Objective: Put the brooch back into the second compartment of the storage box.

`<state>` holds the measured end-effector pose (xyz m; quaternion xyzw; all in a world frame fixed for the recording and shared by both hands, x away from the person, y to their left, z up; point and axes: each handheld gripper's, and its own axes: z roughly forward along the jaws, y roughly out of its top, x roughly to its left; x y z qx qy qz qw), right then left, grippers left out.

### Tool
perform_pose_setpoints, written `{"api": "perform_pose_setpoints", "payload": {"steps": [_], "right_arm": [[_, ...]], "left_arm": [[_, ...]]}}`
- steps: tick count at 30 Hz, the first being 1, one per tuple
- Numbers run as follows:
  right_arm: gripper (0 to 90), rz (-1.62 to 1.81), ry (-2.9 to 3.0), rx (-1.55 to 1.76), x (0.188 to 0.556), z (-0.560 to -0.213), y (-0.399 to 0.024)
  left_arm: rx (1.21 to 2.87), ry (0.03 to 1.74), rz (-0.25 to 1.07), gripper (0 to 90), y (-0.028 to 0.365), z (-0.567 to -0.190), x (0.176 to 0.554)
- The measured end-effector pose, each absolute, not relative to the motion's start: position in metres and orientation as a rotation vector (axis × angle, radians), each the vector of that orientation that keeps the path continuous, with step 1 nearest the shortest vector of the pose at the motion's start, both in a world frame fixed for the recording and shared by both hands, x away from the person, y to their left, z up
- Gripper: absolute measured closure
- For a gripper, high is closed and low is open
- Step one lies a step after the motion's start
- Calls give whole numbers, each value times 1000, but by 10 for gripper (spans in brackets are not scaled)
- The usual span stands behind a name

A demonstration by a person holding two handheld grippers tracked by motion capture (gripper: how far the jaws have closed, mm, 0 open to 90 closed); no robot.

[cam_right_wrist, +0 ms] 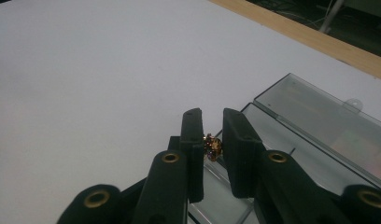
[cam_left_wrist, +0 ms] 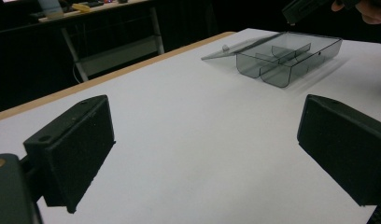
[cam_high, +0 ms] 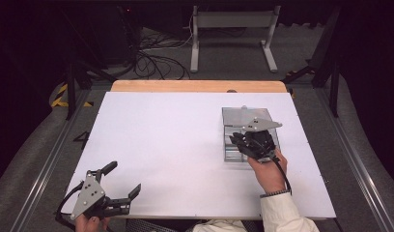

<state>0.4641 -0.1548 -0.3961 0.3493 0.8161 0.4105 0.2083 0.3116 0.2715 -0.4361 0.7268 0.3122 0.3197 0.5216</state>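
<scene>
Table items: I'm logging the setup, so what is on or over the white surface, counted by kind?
Clear plastic box, lid open: 1
Small gold bead-like piece, between the right gripper's jaws: 1
Grippers: 2, left and right
Total: 4

Clear compartment box, lid open flat; small gold jewelled bead pinched above its edge.

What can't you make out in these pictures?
- Small gold trinket, right gripper view: between the right gripper's jaws, too tiny and blurred to identify.
- Clear plastic box, high view: that gripper and hand cover its near compartments.
- Left gripper, high view: its handle is cut off by the bottom edge.
</scene>
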Motion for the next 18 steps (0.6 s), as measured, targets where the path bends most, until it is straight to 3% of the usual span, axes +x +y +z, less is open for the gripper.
{"api": "perform_pose_setpoints", "payload": {"steps": [18], "right_arm": [[793,1093,2201,1036,470,-397,-177]], "left_arm": [[1741,749,766,45,272,-436,312]]}}
